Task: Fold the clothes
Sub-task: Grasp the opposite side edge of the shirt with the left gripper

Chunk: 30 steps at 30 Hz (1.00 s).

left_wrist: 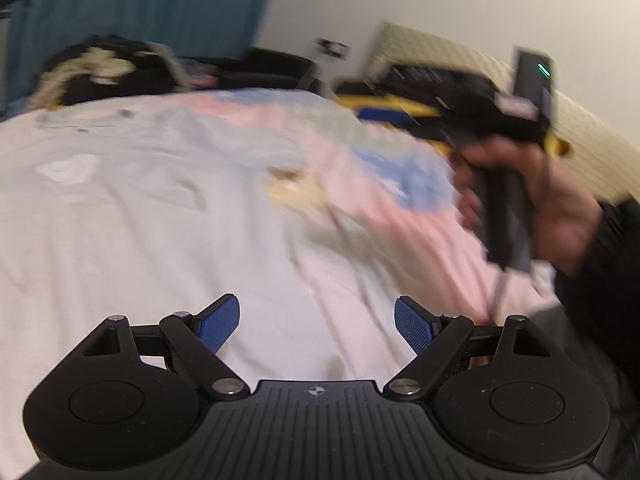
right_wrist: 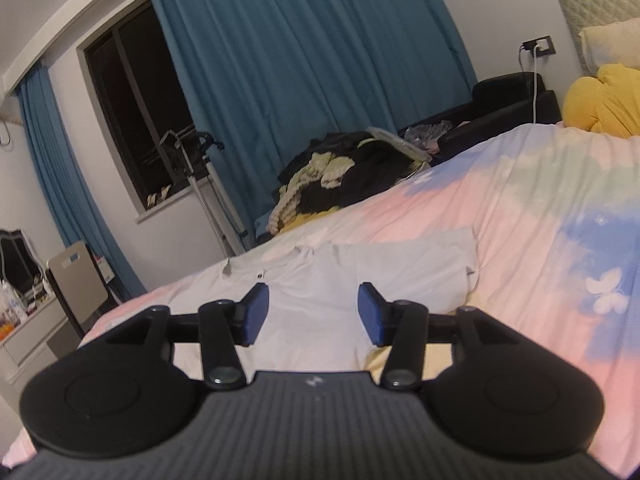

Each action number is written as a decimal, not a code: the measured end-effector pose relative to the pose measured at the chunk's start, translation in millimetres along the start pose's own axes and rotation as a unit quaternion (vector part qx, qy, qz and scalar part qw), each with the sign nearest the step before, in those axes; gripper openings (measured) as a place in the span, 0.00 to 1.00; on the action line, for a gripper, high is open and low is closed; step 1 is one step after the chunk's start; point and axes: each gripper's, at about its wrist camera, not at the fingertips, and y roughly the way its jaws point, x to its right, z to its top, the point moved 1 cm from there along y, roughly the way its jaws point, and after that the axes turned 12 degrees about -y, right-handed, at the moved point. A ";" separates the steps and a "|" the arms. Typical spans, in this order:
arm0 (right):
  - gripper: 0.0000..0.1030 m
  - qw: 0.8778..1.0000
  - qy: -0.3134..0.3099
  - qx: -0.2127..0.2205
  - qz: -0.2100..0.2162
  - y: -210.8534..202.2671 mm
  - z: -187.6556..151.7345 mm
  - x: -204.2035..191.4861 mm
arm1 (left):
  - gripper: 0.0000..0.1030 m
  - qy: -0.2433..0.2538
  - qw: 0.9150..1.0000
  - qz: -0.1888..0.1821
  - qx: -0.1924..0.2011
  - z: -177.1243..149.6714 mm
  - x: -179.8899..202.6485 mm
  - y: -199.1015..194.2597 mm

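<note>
A white shirt lies spread flat on a bed, collar toward the far side. In the right wrist view the white shirt shows its collar and a sleeve at the right. My left gripper hovers open just above the shirt's near part, nothing between its blue pads. My right gripper is also open and empty, held above the shirt's near edge. In the blurred left wrist view a hand holds the right gripper's handle above the bed at the right.
The bed has a pink, blue and pale green cover. A heap of dark and cream clothes lies at its far edge. A yellow cushion sits by the headboard. Teal curtains and a window stand behind.
</note>
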 end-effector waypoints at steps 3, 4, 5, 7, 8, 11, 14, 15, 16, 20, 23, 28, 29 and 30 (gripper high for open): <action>0.53 1.000 0.011 0.007 -0.001 -4.2 3.5 9.7 | 0.82 0.020 0.999 -0.023 -0.033 -6.6 5.4 8.6; 0.53 1.000 0.015 0.007 -0.001 -3.7 3.9 12.1 | 0.80 0.026 0.998 -0.031 -0.043 -8.8 7.2 11.5; 0.53 1.000 0.019 0.007 -0.001 -3.1 4.1 14.4 | 0.78 0.032 0.997 -0.037 -0.053 -11.0 8.9 13.9; 0.53 1.000 0.024 0.004 -0.002 -2.1 3.0 17.4 | 0.76 0.043 0.996 -0.041 -0.069 -15.6 12.0 17.2; 0.53 1.000 0.025 0.001 -0.002 -1.5 2.0 18.0 | 0.76 0.048 0.995 -0.043 -0.078 -17.9 13.6 18.9; 0.53 0.999 0.033 -0.009 0.000 0.3 -1.2 19.4 | 0.72 0.064 0.991 -0.050 -0.102 -24.7 18.2 23.8; 0.53 0.999 0.047 -0.018 0.005 1.9 -5.2 20.1 | 0.72 0.080 0.987 -0.057 -0.126 -31.6 22.9 28.8; 0.53 0.998 0.051 -0.021 0.007 2.5 -6.5 20.3 | 0.72 0.086 0.985 -0.059 -0.134 -33.9 24.4 30.4; 0.53 0.998 0.056 -0.025 0.008 3.0 -7.9 20.5 | 0.71 0.091 0.984 -0.061 -0.142 -36.2 25.9 32.1; 0.53 0.996 0.075 -0.038 0.015 5.7 -13.5 21.6 | 0.31 0.084 0.981 -0.043 -0.169 -48.5 33.1 27.4; 0.53 0.992 0.109 -0.066 0.025 25.6 -23.9 27.6 | 0.10 0.056 0.985 -0.035 -0.159 -41.8 24.2 22.7; 0.50 0.980 0.151 -0.125 0.038 84.0 -44.1 34.8 | 0.08 -0.001 0.988 -0.074 -0.136 -30.3 8.8 3.1; 0.46 0.978 0.149 -0.137 0.038 94.5 -48.8 34.0 | 0.08 -0.012 0.988 -0.083 -0.133 -28.7 5.9 -0.3; 0.41 0.978 0.145 -0.148 0.036 103.8 -52.8 33.4 | 0.08 -0.022 0.987 -0.091 -0.130 -27.1 3.0 -3.6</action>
